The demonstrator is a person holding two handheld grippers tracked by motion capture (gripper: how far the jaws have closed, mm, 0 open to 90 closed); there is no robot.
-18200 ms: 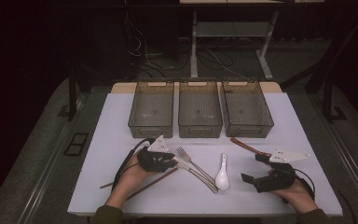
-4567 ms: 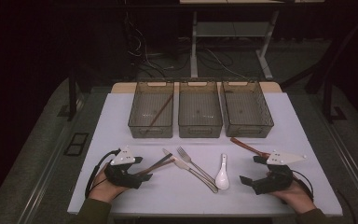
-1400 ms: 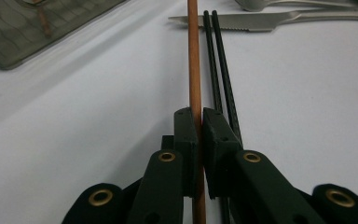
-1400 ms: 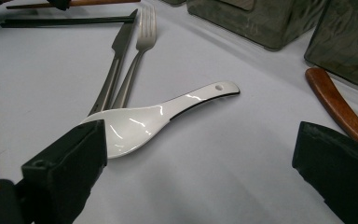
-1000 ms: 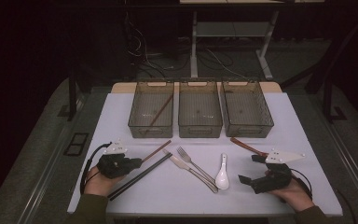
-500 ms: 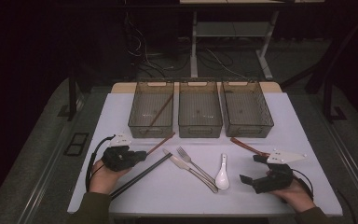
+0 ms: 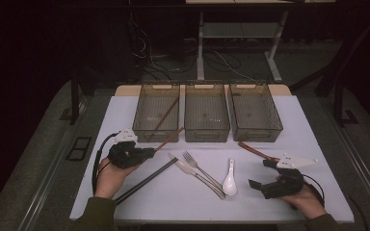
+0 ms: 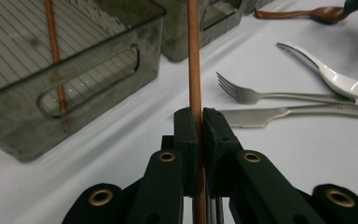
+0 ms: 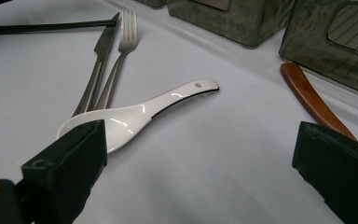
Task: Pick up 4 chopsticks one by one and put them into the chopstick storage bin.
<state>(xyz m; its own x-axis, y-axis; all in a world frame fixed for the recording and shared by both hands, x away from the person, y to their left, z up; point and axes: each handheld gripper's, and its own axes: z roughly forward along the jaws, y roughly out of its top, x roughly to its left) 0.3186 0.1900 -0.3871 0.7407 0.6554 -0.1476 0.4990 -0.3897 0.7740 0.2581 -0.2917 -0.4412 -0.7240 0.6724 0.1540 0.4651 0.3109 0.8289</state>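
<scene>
While the sorting of utensils into the three bins is under way, most items are not yet binned. Left to right:

Left tool: jaws clamped on a brown chopstick, pads nearly touching around the shaft, as the left gripper view shows. In the high view the stick slants up from the tool toward the front wall of the left bin, its tip near that wall but not yet over the rim. Judgement: this stick is in mid-carry.

Left bin contents: one matching brown chopstick already lies inside on a diagonal. So one of the pair is done.

Black chopstick: lies on the table below the left tool, untouched.

Middle bin and right bin: I see nothing in either.

Centre of table: knife and fork lie side by side, close together; white ceramic spoon just to their right. All loose.

Brown wooden spoon: lies on the table in front of the right bin, near the right tool.

Right tool: jaws spread wide, holding nothing, resting low near the table; in the right gripper view the white spoon lies just ahead of them.

Tally, as judged: one item binned, one in hand, five on the table.
</scene>
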